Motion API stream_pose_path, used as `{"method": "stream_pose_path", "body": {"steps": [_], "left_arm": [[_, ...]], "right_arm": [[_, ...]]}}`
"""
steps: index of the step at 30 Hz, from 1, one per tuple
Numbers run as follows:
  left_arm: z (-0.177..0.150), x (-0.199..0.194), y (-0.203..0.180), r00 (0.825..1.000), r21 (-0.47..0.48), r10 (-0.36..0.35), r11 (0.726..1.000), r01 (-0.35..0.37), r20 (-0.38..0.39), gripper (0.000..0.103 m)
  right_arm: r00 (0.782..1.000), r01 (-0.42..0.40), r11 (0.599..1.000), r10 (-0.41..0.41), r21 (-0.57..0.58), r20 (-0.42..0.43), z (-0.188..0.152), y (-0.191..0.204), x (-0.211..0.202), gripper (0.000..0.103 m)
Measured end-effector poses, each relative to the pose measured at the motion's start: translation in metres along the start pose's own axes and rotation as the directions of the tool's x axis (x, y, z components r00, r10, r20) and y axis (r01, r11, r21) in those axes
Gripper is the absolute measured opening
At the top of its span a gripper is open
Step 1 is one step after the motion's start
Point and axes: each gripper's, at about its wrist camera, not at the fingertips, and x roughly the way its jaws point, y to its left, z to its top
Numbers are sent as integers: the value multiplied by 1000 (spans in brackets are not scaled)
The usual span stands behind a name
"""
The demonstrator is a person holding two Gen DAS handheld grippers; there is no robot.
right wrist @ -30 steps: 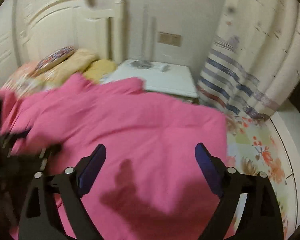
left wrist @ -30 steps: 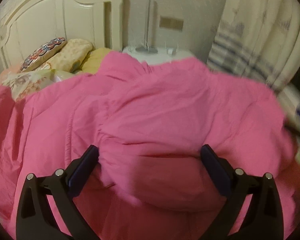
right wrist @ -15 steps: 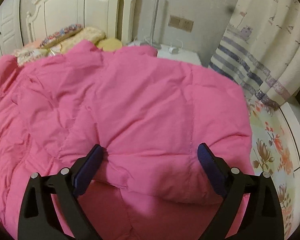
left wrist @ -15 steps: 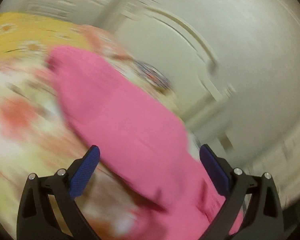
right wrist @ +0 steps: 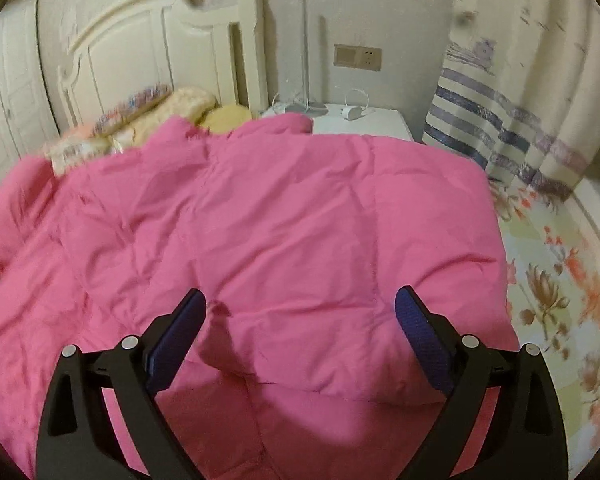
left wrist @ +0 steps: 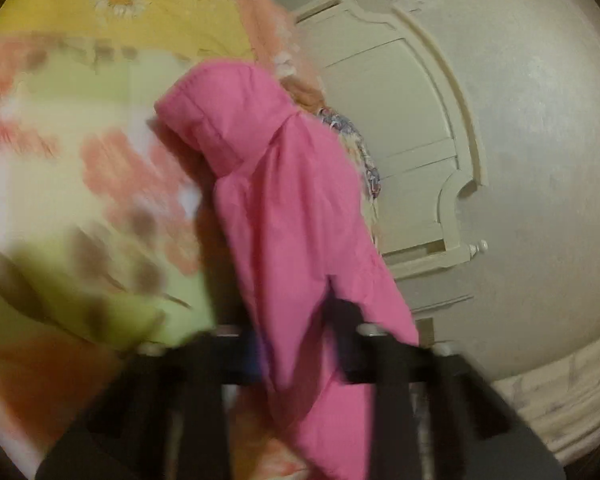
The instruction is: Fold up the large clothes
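A large pink padded coat (right wrist: 284,240) lies spread over the bed in the right wrist view. My right gripper (right wrist: 300,320) is open and hovers just above its near part, empty. In the left wrist view the camera is rolled sideways and blurred. A pink sleeve (left wrist: 284,216) with a ribbed cuff at its far end runs from between the fingers out over the floral sheet. My left gripper (left wrist: 296,356) has closed on the sleeve.
A cream headboard (right wrist: 160,52) and pillows (right wrist: 160,108) stand at the far end of the bed. A white nightstand (right wrist: 360,124) with a lamp base sits beside it. A striped curtain (right wrist: 512,120) hangs at the right. Floral bedsheet (right wrist: 560,280) shows to the right of the coat.
My left gripper swung away from the coat's body, rolled sideways and shut on the sleeve. My right gripper drew closer over the coat and stayed open.
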Motion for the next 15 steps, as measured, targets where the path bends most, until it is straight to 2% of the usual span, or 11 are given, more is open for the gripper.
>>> {"method": "stream_pose_path", "body": {"steps": [1,3,5,7,9,10,11,12,13,14,15], "left_arm": [[-5,-5,-11,999,24,7,1000,-8,36,8],[-20,-16,-46,993,120,-24,993,10,113,6],[-47,-26,-95,988,245,-73,969,38,136,6],[-80,-29,-143,984,360,-126,930,73,125,6],[-120,-30,-191,981,485,-182,866,124,73,6],[-147,-28,-216,979,554,-200,820,144,41,6],[-167,-26,-233,979,600,-206,785,155,16,6],[-201,-19,-256,978,664,-205,728,172,-28,7],[-228,-12,-271,978,708,-199,682,184,-62,8],[-267,-2,-286,978,759,-183,621,193,-98,9],[-291,7,-294,979,789,-167,583,195,-119,10]], "right_arm": [[999,-26,998,24,58,38,0,-11,-6,91],[992,-67,982,47,176,117,-2,-35,-19,91],[976,-123,921,45,369,211,-10,-75,-33,91],[964,-162,831,19,532,264,-23,-111,-39,92],[957,-209,727,14,654,291,-37,-141,-38,92],[953,-228,674,8,703,301,-45,-153,-37,92],[951,-240,648,5,723,310,-48,-157,-37,92],[947,-249,636,1,730,322,-50,-160,-39,92],[945,-249,640,-5,727,327,-50,-160,-40,92],[943,-243,653,-14,718,332,-48,-157,-42,92],[943,-236,667,-20,706,333,-45,-154,-44,92]]}}
